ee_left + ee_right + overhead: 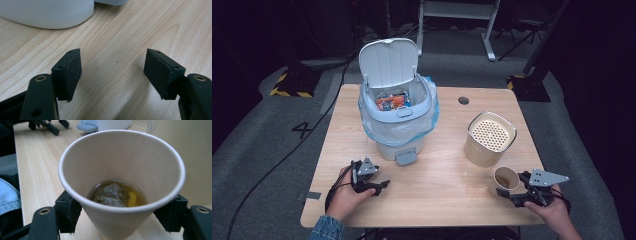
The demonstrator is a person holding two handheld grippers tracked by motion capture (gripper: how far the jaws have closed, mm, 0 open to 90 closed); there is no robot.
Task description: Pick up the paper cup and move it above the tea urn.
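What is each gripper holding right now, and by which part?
The right gripper has the paper cup between its jaws, low on its side wall. The left gripper is open and holds nothing.

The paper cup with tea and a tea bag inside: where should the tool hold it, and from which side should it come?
Grip the paper cup across its lower wall, below the rim, coming level from the person's side, as the right tool does now. The cup is open-topped and holds liquid, so keep it upright and squeeze gently; the thin wall may buckle.
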